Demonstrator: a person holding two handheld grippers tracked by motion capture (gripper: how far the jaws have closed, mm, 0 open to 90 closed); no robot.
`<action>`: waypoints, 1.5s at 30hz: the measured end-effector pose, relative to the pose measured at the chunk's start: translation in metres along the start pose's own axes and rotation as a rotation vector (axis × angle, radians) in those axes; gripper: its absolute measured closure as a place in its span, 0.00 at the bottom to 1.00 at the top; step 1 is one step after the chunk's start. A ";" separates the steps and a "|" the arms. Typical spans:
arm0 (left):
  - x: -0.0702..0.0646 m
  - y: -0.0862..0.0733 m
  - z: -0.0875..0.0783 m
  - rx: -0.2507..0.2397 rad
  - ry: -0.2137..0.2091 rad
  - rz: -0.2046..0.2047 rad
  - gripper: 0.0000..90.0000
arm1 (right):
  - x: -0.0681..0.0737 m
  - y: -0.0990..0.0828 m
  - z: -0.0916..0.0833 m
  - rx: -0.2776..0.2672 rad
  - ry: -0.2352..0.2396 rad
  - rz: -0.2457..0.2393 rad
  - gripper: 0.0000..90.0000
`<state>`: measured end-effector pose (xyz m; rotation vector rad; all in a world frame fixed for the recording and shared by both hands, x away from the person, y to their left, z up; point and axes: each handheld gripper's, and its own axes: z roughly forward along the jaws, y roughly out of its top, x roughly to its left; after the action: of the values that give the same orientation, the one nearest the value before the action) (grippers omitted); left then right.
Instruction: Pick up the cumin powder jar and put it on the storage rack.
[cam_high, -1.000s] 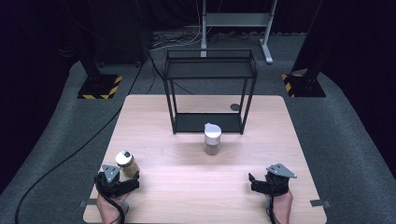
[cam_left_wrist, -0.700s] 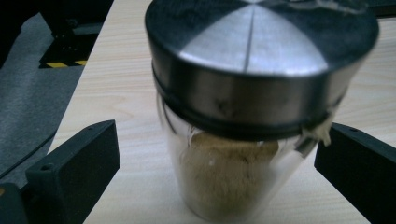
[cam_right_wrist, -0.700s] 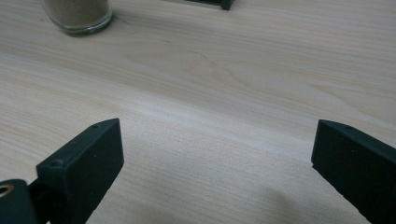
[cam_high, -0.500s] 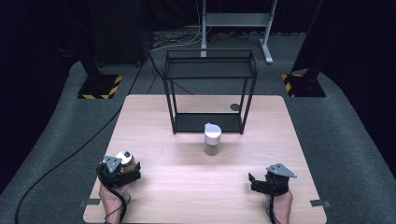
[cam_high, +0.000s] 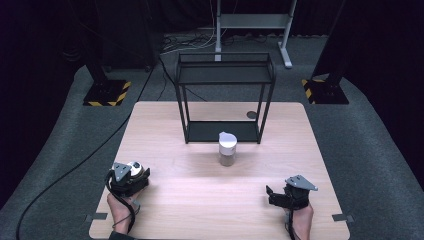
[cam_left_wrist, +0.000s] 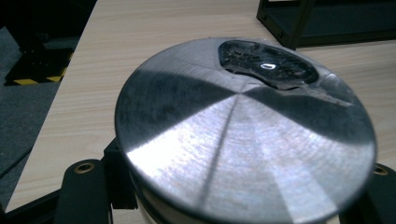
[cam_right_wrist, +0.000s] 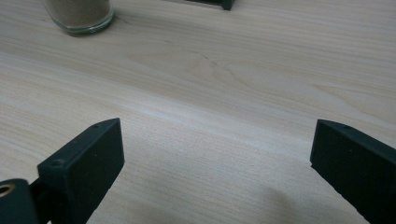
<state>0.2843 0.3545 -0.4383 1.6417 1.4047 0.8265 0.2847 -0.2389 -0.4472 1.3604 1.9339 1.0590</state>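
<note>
Right between the left gripper's (cam_high: 131, 175) jaws sits the metal-lidded jar (cam_left_wrist: 245, 135); they've just been closing and now pinch its sides below the lid. Glass looks rigid, slick, breakable, so hold the body, not the lid. Right gripper (cam_right_wrist: 217, 154) is spread, nothing inside.

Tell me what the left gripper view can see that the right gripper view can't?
The left gripper view shows a jar's shiny metal lid up close between its black jaws, which have just closed on it, with a dark smudge near the lid's far edge. The right gripper view shows two jaws standing wide apart over bare wood, plus the bottom of a glass jar with sandy-looking powder inside. Both share the pale wooden table and a bit of the black rack.
</note>
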 end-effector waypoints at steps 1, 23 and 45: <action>-0.001 -0.001 -0.001 -0.001 -0.001 -0.002 0.34 | 0.000 0.000 0.000 -0.001 0.000 0.000 0.02; -0.014 -0.011 -0.033 -0.029 -0.039 0.007 0.34 | 0.002 0.000 0.000 -0.001 -0.002 -0.015 0.02; -0.016 0.007 -0.047 -0.058 -0.159 0.025 0.34 | 0.004 -0.002 -0.001 -0.007 -0.010 -0.026 0.01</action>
<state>0.2436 0.3460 -0.4097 1.6460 1.2418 0.7274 0.2815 -0.2359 -0.4479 1.3304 1.9341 1.0439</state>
